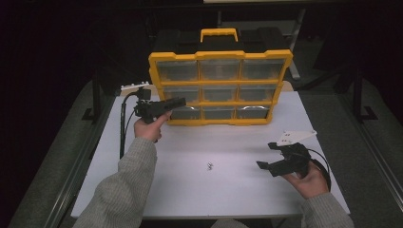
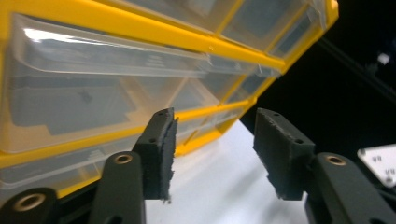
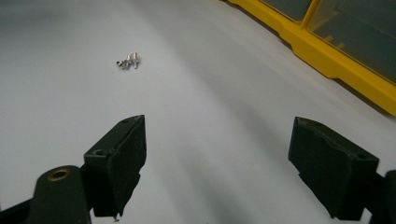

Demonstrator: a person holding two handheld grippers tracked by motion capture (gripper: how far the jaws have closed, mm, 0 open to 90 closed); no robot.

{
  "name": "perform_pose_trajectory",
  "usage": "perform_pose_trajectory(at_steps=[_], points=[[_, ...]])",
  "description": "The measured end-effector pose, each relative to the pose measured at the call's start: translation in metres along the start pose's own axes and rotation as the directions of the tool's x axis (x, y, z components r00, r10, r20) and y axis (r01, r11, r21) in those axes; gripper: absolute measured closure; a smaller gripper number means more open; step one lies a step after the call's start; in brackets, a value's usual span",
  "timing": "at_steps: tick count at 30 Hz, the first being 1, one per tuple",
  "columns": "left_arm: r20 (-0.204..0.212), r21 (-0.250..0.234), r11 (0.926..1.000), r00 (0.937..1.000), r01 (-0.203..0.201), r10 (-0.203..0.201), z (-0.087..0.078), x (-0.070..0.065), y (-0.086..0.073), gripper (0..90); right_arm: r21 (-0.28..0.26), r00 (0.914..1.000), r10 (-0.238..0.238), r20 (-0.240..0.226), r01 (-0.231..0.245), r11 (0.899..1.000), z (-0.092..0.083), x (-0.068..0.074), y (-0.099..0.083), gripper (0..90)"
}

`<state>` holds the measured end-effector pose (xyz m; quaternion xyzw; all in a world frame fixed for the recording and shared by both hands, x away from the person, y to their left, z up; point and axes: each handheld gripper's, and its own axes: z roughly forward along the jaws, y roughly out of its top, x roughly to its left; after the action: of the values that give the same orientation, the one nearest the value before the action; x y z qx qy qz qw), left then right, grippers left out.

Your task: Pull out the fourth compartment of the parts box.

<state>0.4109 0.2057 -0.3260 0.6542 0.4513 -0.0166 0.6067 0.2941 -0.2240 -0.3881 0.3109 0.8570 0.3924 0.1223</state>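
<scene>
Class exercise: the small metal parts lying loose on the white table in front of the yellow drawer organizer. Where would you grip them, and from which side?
Come from straight above the small metal parts: they lie low on the flat white table, a tiny cluster with bare surface around it. Probably close the fingers across the cluster's narrow width. The right gripper, open and nearer, suits.

A yellow organizer (image 1: 219, 88) stands at the tabletop's (image 1: 190, 190) far edge; the left gripper (image 1: 178, 103) reaches its lower-left drawer, the right gripper (image 1: 267, 156) hovers near right, small screws (image 1: 210, 166) between.
</scene>
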Motion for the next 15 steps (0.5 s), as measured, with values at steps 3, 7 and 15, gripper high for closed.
perform_pose_trajectory(at_steps=[3,7,15], points=[[-0.019,-0.022,0.9993,0.9993,0.031,-0.031,0.004,0.007,0.0,51.7,0.0,1.0,0.005,-0.001,-0.005,1.0,0.001,-0.001,-0.001,18.1],[-0.027,-0.057,0.9957,0.9968,0.073,-0.075,0.007,0.015,0.0,55.3,0.001,1.0,0.008,-0.004,-0.008,1.0,0.0,-0.002,-0.001,18.3],[-0.023,-0.103,0.9884,0.9931,0.112,-0.115,0.012,0.022,0.002,61.2,0.0,0.9999,0.008,-0.008,-0.008,1.0,0.001,-0.002,-0.001,18.6]])
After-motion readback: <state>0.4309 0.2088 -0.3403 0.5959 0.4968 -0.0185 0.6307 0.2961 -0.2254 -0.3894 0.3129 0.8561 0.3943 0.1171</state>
